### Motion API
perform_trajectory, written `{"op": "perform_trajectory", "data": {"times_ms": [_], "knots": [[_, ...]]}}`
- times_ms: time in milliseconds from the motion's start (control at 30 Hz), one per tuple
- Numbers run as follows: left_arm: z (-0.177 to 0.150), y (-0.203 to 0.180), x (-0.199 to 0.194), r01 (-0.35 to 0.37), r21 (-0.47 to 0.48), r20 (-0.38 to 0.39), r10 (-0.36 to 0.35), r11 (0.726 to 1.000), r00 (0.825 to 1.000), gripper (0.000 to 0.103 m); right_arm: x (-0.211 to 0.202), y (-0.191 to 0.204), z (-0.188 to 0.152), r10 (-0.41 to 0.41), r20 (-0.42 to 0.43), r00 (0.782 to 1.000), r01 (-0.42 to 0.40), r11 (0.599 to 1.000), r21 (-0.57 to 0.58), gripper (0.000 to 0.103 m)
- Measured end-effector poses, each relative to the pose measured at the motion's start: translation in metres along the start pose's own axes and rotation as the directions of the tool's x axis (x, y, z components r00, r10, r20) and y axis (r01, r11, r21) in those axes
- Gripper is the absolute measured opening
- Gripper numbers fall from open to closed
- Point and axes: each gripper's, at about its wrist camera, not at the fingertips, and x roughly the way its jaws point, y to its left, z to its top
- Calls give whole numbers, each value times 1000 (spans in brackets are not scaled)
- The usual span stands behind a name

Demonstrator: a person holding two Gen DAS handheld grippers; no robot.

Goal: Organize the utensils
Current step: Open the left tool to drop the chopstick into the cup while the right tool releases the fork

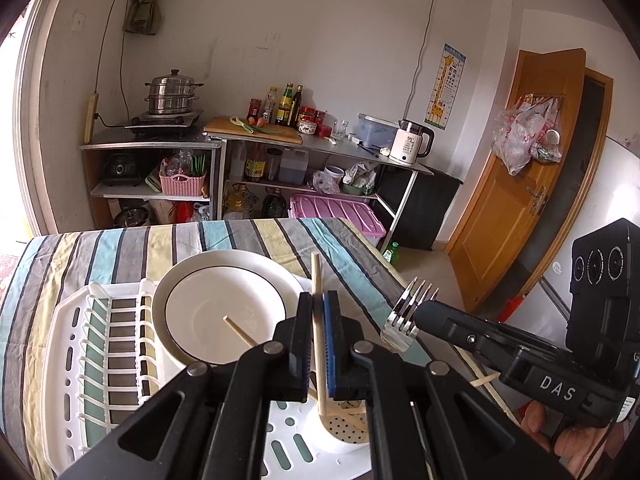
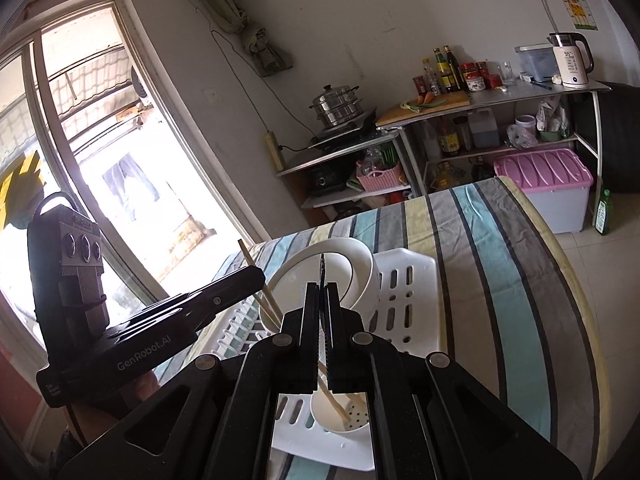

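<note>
Between our left gripper [image 1: 318, 320] pads: one wooden chopstick [image 1: 319, 344], clamped mid-shaft, tip over the white utensil cup [image 1: 340, 436] at 6 o'clock. Right gripper [image 2: 322, 304] pinches a steel fork [image 1: 408, 312] at 3 o'clock. Chopstick light, stiff; fork likely slick, so grip the neck.

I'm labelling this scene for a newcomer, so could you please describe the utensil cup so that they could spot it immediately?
Start at the striped tablecloth, then find the white dish rack that carries the white plate. The utensil cup stands at the rack's near corner, below the left gripper. It is the only round white holder with a perforated bottom and wooden chopsticks inside.
</note>
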Motion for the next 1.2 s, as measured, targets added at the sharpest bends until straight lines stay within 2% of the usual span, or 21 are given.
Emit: {"op": "perform_trajectory", "data": {"times_ms": [367, 533, 733, 967, 1200], "knots": [[-8, 7, -8, -19, -12, -23, 19, 1000, 1000, 7, -8, -2, 0, -28, -21, 999, 29, 1000, 6, 3], [-11, 11, -16, -31, -19, -26, 31, 999, 999, 7, -20, 4, 0, -46, -5, 999, 46, 999, -13, 15], [-21, 15, -35, -39, -19, -12, 39, 999, 999, 19, -37, 12, -7, -61, 9, 998, 61, 998, -33, 16], [-45, 22, -76, -51, -40, 21, 52, 998, 998, 27, -70, 38, -35, -61, 41, 997, 65, 991, -113, 17], [-92, 31, -119, -109, -65, 21, 111, 992, 994, 33, -105, 63, -81, -64, 67, 996, 74, 985, -157, 17]]}}
